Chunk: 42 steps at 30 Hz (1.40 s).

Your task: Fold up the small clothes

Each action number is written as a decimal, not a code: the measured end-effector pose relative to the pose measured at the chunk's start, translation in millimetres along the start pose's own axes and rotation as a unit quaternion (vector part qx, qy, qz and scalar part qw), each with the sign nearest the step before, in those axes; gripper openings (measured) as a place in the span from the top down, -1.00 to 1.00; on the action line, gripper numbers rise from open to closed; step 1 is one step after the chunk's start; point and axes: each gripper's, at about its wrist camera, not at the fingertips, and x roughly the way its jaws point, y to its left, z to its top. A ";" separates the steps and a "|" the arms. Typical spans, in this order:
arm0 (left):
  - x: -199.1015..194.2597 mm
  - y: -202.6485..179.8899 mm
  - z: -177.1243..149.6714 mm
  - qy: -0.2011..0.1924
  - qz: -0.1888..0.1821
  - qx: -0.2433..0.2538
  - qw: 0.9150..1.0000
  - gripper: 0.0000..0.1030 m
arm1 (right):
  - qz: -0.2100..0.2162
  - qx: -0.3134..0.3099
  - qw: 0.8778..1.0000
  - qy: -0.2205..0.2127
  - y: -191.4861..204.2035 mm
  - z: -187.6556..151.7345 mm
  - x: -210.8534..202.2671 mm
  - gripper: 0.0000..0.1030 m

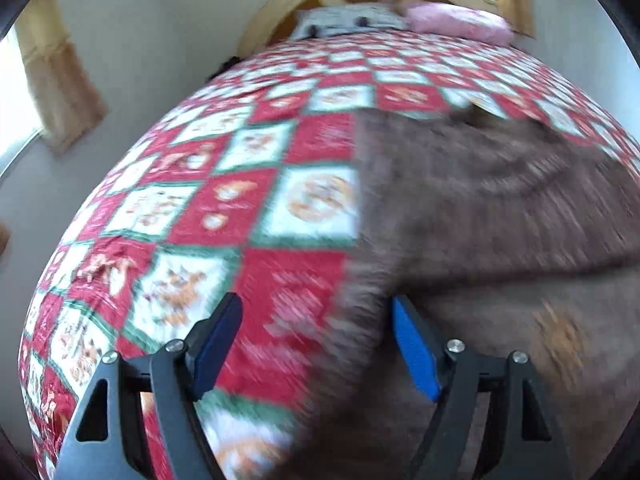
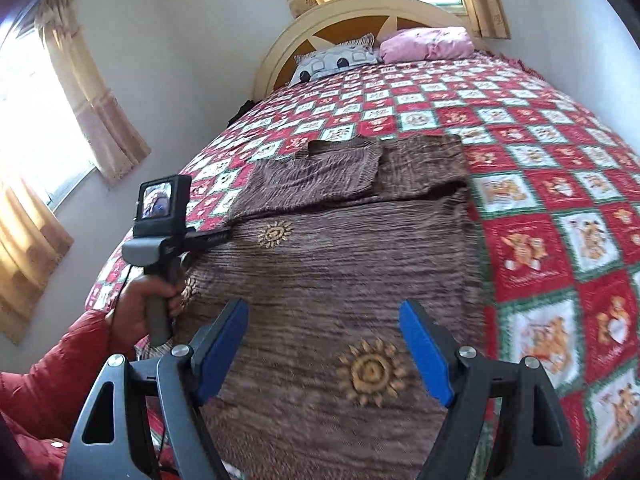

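The brown garment lies spread flat on the bed in front of me, ribbed knit with gold sun-shaped motifs scattered over it. Its far part is folded back over itself, the neckline showing on top. In my left view it is blurred.

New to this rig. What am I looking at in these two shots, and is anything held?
No robot: a person holds a two-finger tool in each hand, each with a fisheye camera looking along its fingers. The blurred picture is from the left gripper, the sharp one from the right gripper. The right view also shows the person's left hand gripping the other tool's handle. A brown garment with gold sun motifs lies partly folded on a red-and-white checked bedspread, pillows at the headboard. Both pairs of blue fingers stand open, holding nothing.
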 end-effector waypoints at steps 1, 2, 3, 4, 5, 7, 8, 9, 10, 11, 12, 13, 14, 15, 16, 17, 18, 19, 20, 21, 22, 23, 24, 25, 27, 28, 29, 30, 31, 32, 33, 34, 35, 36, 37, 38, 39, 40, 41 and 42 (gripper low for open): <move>6.1 8.0 4.5 0.004 0.003 -0.019 1.000 -0.54 | 0.004 0.004 1.000 0.003 -1.1 1.8 4.5 -0.52; 14.9 24.6 7.9 0.017 -0.009 -0.055 0.998 -0.54 | 0.009 0.011 1.000 0.007 -3.1 4.2 10.6 -0.52; 19.5 35.6 7.6 0.026 -0.029 -0.081 0.996 -0.54 | 0.011 0.016 1.000 0.009 -4.8 5.3 14.5 -0.52; 21.7 47.0 4.2 0.034 -0.052 -0.107 0.992 -0.54 | 0.015 0.025 0.999 0.013 -8.7 7.1 20.6 -0.52; 21.3 55.6 -1.8 0.035 -0.066 -0.123 0.990 -0.55 | 0.018 0.033 0.999 0.017 -11.5 7.8 25.7 -0.52; 12.6 58.8 -12.7 0.028 -0.055 -0.108 0.992 -0.55 | 0.023 0.049 0.998 0.027 -18.2 8.3 35.0 -0.52; 6.1 61.0 -20.2 0.027 -0.052 -0.101 0.993 -0.56 | 0.026 0.057 0.998 0.031 -21.5 8.3 39.2 -0.52; 2.7 63.5 -25.0 0.030 -0.056 -0.099 0.993 -0.57 | 0.030 0.062 0.997 0.035 -23.7 7.4 42.0 -0.52; -0.7 65.2 -28.5 0.033 -0.061 -0.096 0.993 -0.60 | 0.032 0.066 0.997 0.038 -25.8 6.4 44.6 -0.52; -6.5 68.1 -33.7 0.038 -0.070 -0.091 0.993 -0.60 | 0.033 0.067 0.996 0.041 -27.0 5.9 46.4 -0.52; -10.4 69.4 -36.0 0.041 -0.076 -0.086 0.993 -0.60 | 0.033 0.068 0.996 0.043 -27.8 5.3 47.5 -0.52; -15.1 69.5 -36.8 0.043 -0.084 -0.082 0.992 -0.60 | 0.034 0.068 0.996 0.043 -28.4 4.8 47.9 -0.52; -20.4 66.5 -32.1 0.038 -0.096 -0.079 0.992 -0.60 | 0.035 0.067 0.996 0.043 -29.2 4.5 47.7 -0.52; -25.0 63.8 -26.2 0.029 -0.102 -0.078 0.991 -0.60 | 0.035 0.064 0.996 0.044 -28.9 6.3 48.7 -0.52; -29.6 63.9 -20.3 0.016 -0.105 -0.078 0.991 -0.60 | 0.033 0.059 0.997 0.043 -27.9 10.1 50.3 -0.52; -33.5 62.3 -9.4 -0.002 -0.102 -0.077 0.992 -0.62 | 0.030 0.054 0.997 0.041 -26.9 14.0 51.6 -0.52; -34.5 59.4 -0.7 -0.010 -0.097 -0.076 0.992 -0.64 | 0.025 0.044 0.998 0.035 -24.8 19.7 53.2 -0.52; -32.5 56.1 9.5 -0.014 -0.093 -0.076 0.993 -0.64 | 0.019 0.034 0.999 0.032 -22.5 25.8 56.0 -0.52; -27.1 48.6 24.3 -0.015 -0.090 -0.072 0.993 -0.64 | 0.008 0.022 0.999 0.030 -18.9 34.3 61.7 -0.52; -21.7 41.2 35.7 -0.013 -0.089 -0.066 0.994 -0.64 | 0.003 0.017 0.999 0.028 -17.4 40.3 65.8 -0.51; -15.5 35.0 45.4 -0.011 -0.088 -0.060 0.994 -0.64 | 0.003 0.012 1.000 0.025 -15.2 46.9 71.1 -0.27; -5.9 23.9 59.4 -0.010 -0.079 -0.051 0.995 -0.64 | 0.006 0.007 1.000 0.028 -13.1 53.4 78.0 0.08; 1.0 13.8 69.8 -0.015 -0.070 -0.041 0.997 -0.64 | 0.005 0.003 0.999 0.033 -10.9 59.0 85.2 0.22; 5.0 8.0 74.7 -0.019 -0.066 -0.033 0.997 -0.64 | 0.004 0.002 0.999 0.034 -9.3 63.4 90.7 0.39; 24.9 -8.3 91.3 -0.016 -0.041 -0.017 0.999 -0.64 | 0.007 -0.004 0.999 0.031 -5.1 70.0 100.1 0.43; 31.4 -12.3 96.4 -0.013 -0.032 -0.015 0.999 -0.64 | 0.007 -0.009 0.999 0.032 -1.8 72.3 105.2 0.43; 43.7 -16.7 105.7 -0.011 -0.024 -0.013 1.000 -0.64 | 0.001 -0.013 0.999 0.035 0.4 75.9 112.1 0.43; 50.1 -17.8 110.0 -0.009 -0.018 -0.012 1.000 -0.64 | -0.002 -0.011 0.999 0.036 0.6 78.5 117.8 0.42; 63.7 -20.1 118.2 0.001 -0.008 -0.014 1.000 -0.63 | -0.003 -0.007 0.999 0.040 -0.5 79.9 123.9 0.42; 69.2 -19.5 120.4 0.010 -0.009 -0.017 1.000 -0.63 | -0.003 0.001 0.999 0.048 -3.7 83.3 132.7 0.42; 78.3 -19.8 124.2 0.024 -0.015 -0.022 0.999 -0.63 | -0.002 0.009 0.998 0.055 -7.2 85.2 139.0 0.42; 87.0 -20.6 127.5 0.037 -0.029 -0.028 0.999 -0.65 | 0.002 0.021 0.998 0.062 -12.8 87.8 148.4 0.42; 95.0 -22.1 130.2 0.049 -0.044 -0.029 0.997 -0.67 | 0.004 0.030 0.997 0.066 -17.1 89.5 155.7 0.42; 101.6 -23.9 132.9 0.058 -0.059 -0.030 0.996 -0.69 | 0.003 0.036 0.997 0.068 -20.4 90.6 162.2 0.42; 105.6 -23.7 135.2 0.060 -0.065 -0.035 0.995 -0.79 | 0.004 0.039 0.997 0.071 -22.0 92.3 168.0 0.42; 108.9 -21.1 137.1 0.057 -0.066 -0.045 0.995 -0.85 | 0.004 0.041 0.996 0.078 -23.3 93.3 177.2 0.42; 111.2 -20.4 137.4 0.057 -0.073 -0.052 0.994 -0.85 | 0.004 0.041 0.996 0.083 -22.9 93.1 183.9 0.42; 113.8 -17.3 136.0 0.060 -0.089 -0.062 0.992 -0.75 | 0.004 0.040 0.995 0.088 -21.4 92.0 190.6 0.42; 114.6 -12.8 132.4 0.060 -0.115 -0.077 0.989 -0.61 | -0.001 0.035 0.995 0.091 -19.5 90.0 194.7 0.42; 111.9 -12.1 131.2 0.053 -0.123 -0.074 0.988 -0.48 | -0.006 0.027 0.996 0.085 -16.5 88.4 197.1 0.42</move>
